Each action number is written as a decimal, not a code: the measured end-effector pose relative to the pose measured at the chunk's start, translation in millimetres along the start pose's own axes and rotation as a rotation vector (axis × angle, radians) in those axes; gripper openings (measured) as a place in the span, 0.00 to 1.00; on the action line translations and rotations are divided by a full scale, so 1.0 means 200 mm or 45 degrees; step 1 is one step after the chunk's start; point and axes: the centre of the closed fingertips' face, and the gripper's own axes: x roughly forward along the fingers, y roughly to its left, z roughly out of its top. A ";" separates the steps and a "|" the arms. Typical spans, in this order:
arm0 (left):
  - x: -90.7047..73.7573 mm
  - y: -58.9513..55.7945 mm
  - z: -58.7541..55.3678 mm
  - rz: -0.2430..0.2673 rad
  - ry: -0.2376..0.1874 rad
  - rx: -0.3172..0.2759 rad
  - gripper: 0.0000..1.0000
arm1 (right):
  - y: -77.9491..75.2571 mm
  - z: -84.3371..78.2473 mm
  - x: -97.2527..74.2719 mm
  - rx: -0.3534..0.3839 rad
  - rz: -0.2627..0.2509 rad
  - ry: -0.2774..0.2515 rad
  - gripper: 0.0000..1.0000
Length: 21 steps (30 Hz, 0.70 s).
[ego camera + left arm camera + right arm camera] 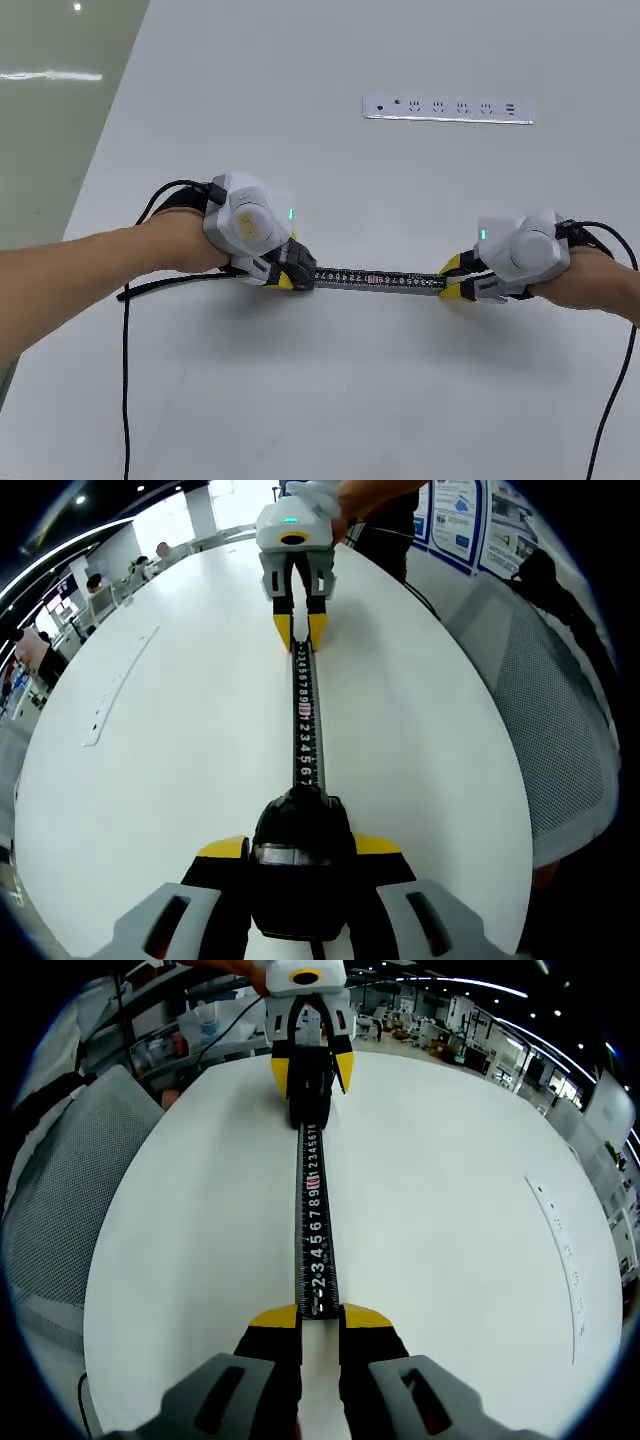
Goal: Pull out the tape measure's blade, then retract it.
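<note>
The left gripper [285, 275] is clamping the tape measure's black case [300, 865] and the right gripper [320, 1318] is pinching the tip of the blade [378, 279], which is stretching straight between them along the white table [350, 400]. Should the right jaws be letting go too suddenly, the spring would likely be whipping the blade back and jolting the case loose. A power strip [448, 108] is lying well beyond, blocking nothing.

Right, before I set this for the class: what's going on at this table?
A person holds a tool in each hand. The left tool is shut on the tape measure case, and the right tool pinches the end of the blade. The blade is pulled out, stretched straight between them over the white table. It is not yet retracted.
</note>
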 end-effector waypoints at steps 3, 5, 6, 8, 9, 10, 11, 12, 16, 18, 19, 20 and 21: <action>0.00 0.00 0.00 0.000 0.001 0.000 0.33 | 0.00 -0.02 -0.01 0.002 0.000 0.003 0.12; 0.00 0.00 0.00 0.000 0.001 0.000 0.33 | 0.00 -0.03 -0.03 0.005 -0.003 0.005 0.12; 0.00 0.00 0.00 0.000 0.001 0.001 0.33 | 0.00 -0.04 -0.03 0.008 -0.003 0.007 0.12; 0.00 0.00 0.00 0.000 0.002 0.001 0.33 | 0.00 -0.05 -0.04 0.012 -0.003 0.007 0.12; 0.00 0.00 0.00 0.000 0.002 0.001 0.33 | 0.01 -0.06 -0.05 0.015 -0.004 0.010 0.12; 0.00 0.00 0.00 0.000 0.002 0.002 0.33 | 0.01 -0.06 -0.05 0.017 -0.006 0.010 0.12; 0.00 0.00 0.00 -0.001 0.003 0.002 0.33 | 0.01 -0.07 -0.05 0.019 -0.006 0.011 0.12; 0.00 0.00 0.00 -0.001 0.003 0.002 0.33 | 0.01 -0.07 -0.05 0.017 -0.008 0.011 0.12; 0.00 0.00 -0.01 -0.001 0.004 0.004 0.33 | 0.01 -0.09 -0.06 0.017 -0.008 0.014 0.12; 0.00 0.00 -0.01 -0.002 0.004 0.004 0.33 | 0.01 -0.10 -0.06 0.020 -0.009 0.017 0.12; 0.00 0.00 -0.01 -0.002 0.004 0.004 0.33 | 0.01 -0.10 -0.06 0.025 -0.011 0.014 0.12; 0.00 0.00 -0.01 -0.002 0.004 0.004 0.33 | 0.01 -0.11 -0.07 0.022 -0.010 0.014 0.12; 0.00 0.00 -0.01 -0.002 0.005 0.005 0.33 | 0.01 -0.11 -0.07 0.025 -0.009 0.014 0.12</action>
